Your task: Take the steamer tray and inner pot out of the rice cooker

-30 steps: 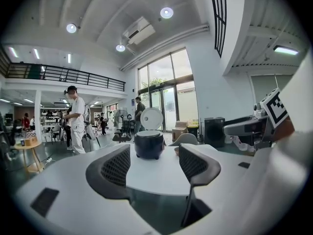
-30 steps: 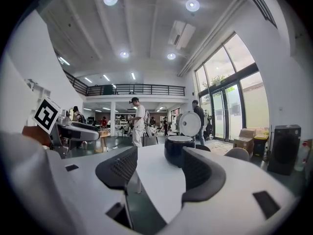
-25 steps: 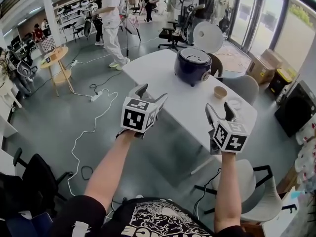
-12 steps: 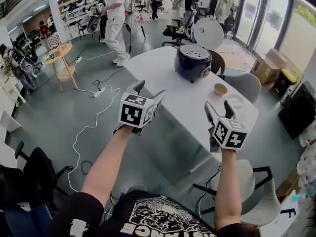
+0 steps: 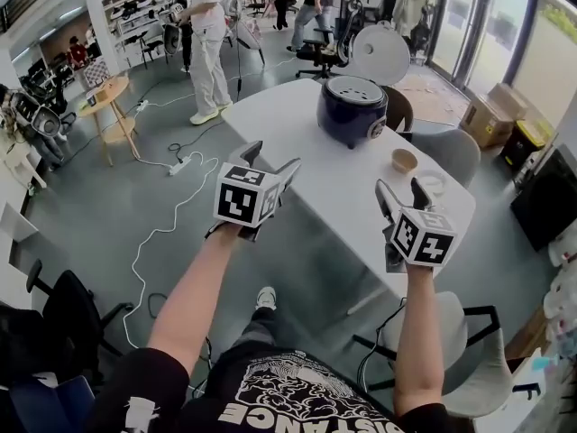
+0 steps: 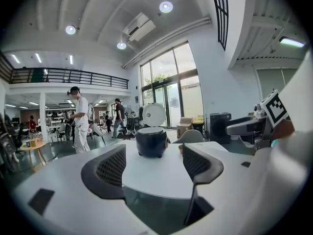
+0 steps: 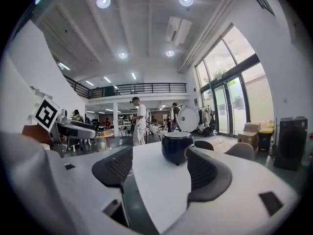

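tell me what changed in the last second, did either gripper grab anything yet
Nothing grabbed. The person has stepped toward the table, carrying the left gripper and right gripper closer to it; a shoe now shows below. Both grippers' fingers have just opened slightly wider, with nothing between them. Unchanged: the rice cooker stands on the table with its lid up, and the small bowl sits where it was.

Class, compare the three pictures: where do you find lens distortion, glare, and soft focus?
Head view: wide-angle bending curves the white table at its edges; the dark blue round rice cooker is sharp. Left gripper view: fisheye circle with black corners; round ceiling lamps glare; the near left claw looks soft. Right gripper view: same fisheye; the tall windows are washed out.
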Demonstrator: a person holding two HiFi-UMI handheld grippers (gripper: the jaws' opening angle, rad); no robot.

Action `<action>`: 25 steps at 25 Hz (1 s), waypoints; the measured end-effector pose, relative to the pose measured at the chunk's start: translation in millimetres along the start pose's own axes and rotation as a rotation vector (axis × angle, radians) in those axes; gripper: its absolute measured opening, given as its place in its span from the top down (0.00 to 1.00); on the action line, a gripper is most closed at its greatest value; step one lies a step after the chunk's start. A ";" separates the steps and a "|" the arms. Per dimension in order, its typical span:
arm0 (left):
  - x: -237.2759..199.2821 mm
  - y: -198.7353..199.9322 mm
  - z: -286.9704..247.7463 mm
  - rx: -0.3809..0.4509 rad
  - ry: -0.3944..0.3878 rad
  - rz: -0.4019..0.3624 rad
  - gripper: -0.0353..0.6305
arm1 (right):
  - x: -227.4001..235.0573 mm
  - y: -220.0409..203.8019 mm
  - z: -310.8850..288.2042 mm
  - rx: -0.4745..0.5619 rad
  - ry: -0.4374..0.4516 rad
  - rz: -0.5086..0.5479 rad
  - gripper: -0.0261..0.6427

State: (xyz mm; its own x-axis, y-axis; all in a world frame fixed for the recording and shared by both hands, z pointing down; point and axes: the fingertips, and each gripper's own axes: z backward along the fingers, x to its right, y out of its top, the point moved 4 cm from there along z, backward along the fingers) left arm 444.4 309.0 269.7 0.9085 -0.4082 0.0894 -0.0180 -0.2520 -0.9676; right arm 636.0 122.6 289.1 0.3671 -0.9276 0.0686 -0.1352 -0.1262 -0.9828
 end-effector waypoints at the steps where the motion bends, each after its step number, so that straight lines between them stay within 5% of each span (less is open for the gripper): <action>1: -3.9 -0.7 -9.4 0.001 -0.001 -0.001 0.42 | 4.7 -0.5 -8.7 0.001 -0.007 -0.001 0.44; 9: -68.7 -0.2 -111.1 0.000 -0.017 0.002 0.42 | 25.3 2.0 -124.2 -0.012 -0.006 0.003 0.44; 25: -265.3 22.1 -346.8 -0.044 -0.154 0.040 0.42 | 25.7 50.8 -402.7 -0.102 -0.091 0.020 0.44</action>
State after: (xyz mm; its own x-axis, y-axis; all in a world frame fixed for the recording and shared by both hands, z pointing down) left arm 58.2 107.4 306.5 0.9600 -0.2798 0.0108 -0.0701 -0.2777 -0.9581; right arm 267.9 -49.2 310.0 0.4450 -0.8951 0.0284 -0.2349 -0.1473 -0.9608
